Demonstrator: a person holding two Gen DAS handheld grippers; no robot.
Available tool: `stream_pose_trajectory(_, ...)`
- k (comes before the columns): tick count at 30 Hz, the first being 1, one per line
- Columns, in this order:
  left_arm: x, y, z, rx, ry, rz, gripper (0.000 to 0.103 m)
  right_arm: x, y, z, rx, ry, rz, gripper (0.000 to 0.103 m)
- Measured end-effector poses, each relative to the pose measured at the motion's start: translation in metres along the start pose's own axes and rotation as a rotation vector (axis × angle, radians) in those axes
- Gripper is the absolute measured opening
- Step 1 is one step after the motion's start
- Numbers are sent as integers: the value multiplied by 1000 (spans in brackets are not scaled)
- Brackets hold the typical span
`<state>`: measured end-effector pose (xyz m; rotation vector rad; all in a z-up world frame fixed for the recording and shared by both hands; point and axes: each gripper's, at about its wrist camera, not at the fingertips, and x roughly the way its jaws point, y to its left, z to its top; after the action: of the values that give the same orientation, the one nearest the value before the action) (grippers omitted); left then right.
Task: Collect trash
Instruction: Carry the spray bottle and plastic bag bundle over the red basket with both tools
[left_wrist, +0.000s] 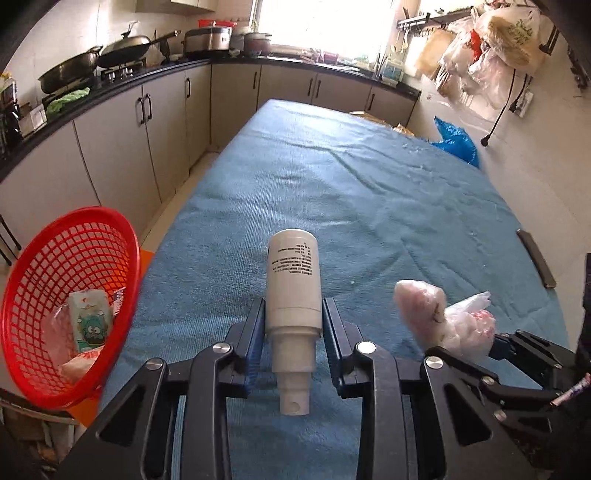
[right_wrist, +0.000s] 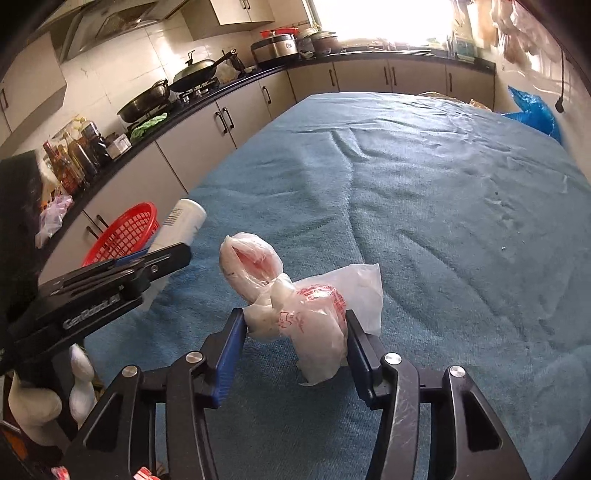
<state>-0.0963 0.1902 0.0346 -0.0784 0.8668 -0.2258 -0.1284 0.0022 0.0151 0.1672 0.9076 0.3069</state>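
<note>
**Both Grippers Loaded Over Blue Table**

Side by side above the blue-covered table, angled down and forward. Left gripper pinching a white bottle just above its neck, long axis running away from the camera, nozzle end nearest, flat base tipped up and outward. Right gripper clamped on a knotted white plastic bag with red print, twisted top leaning left. At the table's left edge, tilted: a red mesh basket, holding a small carton and crumpled wrappers.
</note>
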Motion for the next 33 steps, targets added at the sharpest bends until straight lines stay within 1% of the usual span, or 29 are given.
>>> stream_pose_trajectory(4, -22, 1, -4, -16, -27, 7, 29, -6, 3, 2, -1, -5, 0, 56)
stream_pose_trajectory(7, -37, 7, -7, -42, -41, 12, 29, -8, 9, 5, -6, 1, 17, 56)
stream_pose_trajectory(13, -71, 20, -10, -86, -95, 31, 29, -18, 34, 11, -68, -16, 40, 56)
stream_pose_trajectory(19, -96, 39, -8, -115, -155, 105, 29, -26, 64, 20, -150, -35, 56, 56)
stream_pose_trajectory(23, -104, 59, -9, -153, -168, 134, 29, -27, 83, 25, -193, -36, 71, 56)
stream_pose_trajectory(26, -110, 73, -9, -172, -179, 171, 29, -25, 99, 31, -222, -32, 87, 56)
stream_pose_trajectory(33, -115, 100, -6, -176, -194, 235, 29, -10, 133, 40, -273, -14, 125, 56)
